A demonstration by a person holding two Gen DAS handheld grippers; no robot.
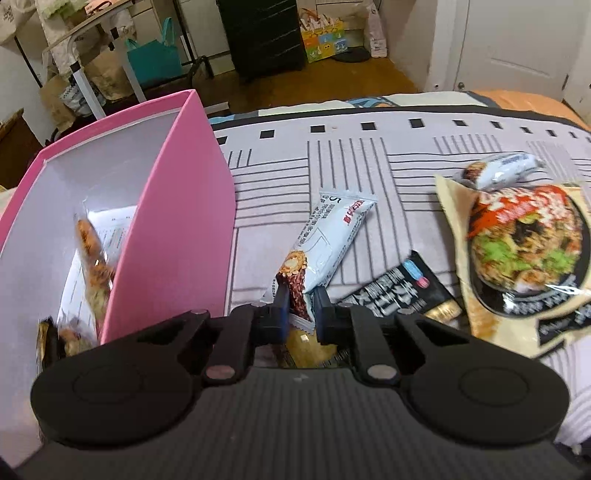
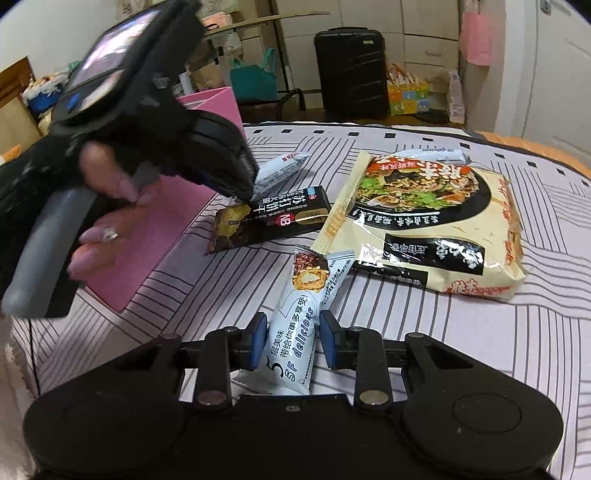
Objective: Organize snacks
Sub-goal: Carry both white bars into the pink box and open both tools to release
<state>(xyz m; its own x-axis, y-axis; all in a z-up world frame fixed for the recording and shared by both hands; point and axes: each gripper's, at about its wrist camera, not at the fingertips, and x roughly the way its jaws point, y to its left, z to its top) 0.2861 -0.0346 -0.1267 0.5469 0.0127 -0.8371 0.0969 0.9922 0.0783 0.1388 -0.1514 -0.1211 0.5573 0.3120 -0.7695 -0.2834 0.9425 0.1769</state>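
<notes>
Here, both grippers' jaws flank pale-blue snack bars [image 1: 321, 243].

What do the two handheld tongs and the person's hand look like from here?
Both the left tongs and the right tongs are matte black plastic linkages with silver pivot pins, round side discs and blue pads on the fingers. The left unit has a grey handle. The bare hand shows pale pink nails and a ring.

This was a home bedroom: a bed [image 1: 406, 155] with a grey line-patterned cover filled the foreground, and on the wooden floor beyond stood a black suitcase [image 1: 262, 33] at twelve o'clock, a teal tote bag [image 1: 155, 59] at eleven and a white door [image 1: 517, 48] at two.
</notes>
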